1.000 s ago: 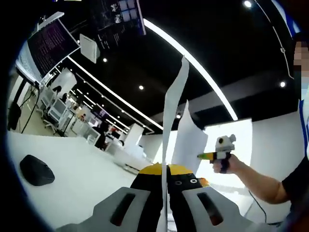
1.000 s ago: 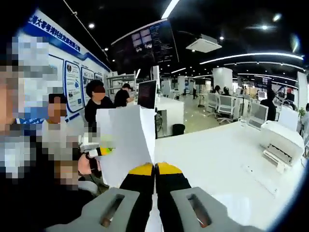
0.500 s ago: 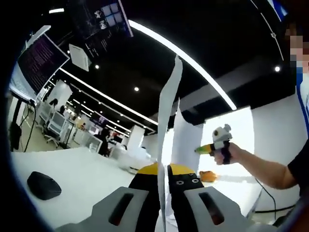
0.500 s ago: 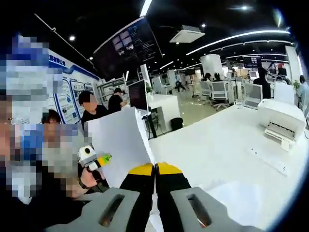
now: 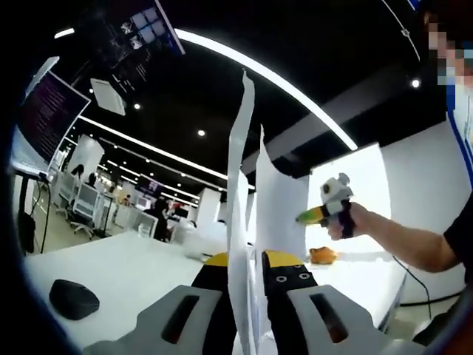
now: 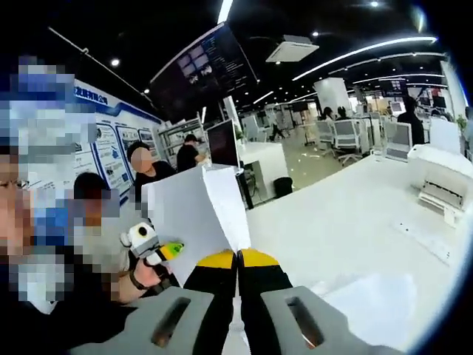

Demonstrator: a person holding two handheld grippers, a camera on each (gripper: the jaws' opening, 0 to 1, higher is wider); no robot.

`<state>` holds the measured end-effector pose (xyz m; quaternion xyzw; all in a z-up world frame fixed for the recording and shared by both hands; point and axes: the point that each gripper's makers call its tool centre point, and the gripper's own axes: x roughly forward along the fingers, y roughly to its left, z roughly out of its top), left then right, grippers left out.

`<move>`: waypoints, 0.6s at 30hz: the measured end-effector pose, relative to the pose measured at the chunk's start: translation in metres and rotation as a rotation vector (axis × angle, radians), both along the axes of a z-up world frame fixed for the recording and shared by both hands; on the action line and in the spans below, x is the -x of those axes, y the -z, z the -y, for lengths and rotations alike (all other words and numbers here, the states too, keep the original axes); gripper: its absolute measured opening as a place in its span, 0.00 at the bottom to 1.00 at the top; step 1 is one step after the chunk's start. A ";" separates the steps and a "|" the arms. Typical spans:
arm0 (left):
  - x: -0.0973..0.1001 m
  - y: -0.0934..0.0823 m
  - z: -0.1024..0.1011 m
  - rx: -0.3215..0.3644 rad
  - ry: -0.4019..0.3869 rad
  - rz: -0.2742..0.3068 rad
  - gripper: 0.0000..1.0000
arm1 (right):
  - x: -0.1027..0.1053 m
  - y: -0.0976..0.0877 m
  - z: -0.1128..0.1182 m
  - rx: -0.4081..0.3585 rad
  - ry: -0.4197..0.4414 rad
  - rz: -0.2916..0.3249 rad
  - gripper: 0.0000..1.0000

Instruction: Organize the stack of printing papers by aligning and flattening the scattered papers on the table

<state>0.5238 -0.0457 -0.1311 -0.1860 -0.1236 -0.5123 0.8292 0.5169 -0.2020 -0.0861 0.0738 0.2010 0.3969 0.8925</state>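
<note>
The left gripper view looks steeply up along its jaws, close against the papers' (image 5: pixel 240 222) edge, toward the ceiling. The right gripper view faces roughly level across the white table (image 6: pixel 347 222). Both share the lifted papers and, seemingly, that table.

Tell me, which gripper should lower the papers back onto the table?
Probably both together. The left gripper and the right gripper each pinch the papers upright above the table, so neither looks better placed.
</note>
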 end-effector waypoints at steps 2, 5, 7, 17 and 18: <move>0.002 -0.002 0.001 -0.005 0.004 0.008 0.14 | -0.001 0.001 -0.001 -0.012 -0.003 0.000 0.00; 0.001 -0.003 0.000 -0.007 -0.006 0.018 0.15 | -0.003 0.004 -0.005 -0.036 -0.010 -0.005 0.00; -0.001 -0.003 -0.001 -0.014 -0.030 0.027 0.16 | -0.004 0.006 -0.006 -0.040 -0.014 -0.007 0.00; -0.005 0.001 -0.006 -0.014 -0.035 0.033 0.17 | 0.010 -0.005 -0.021 -0.113 -0.066 -0.004 0.00; -0.006 0.002 -0.007 -0.012 -0.035 0.027 0.17 | 0.011 -0.008 -0.022 -0.135 -0.070 -0.009 0.00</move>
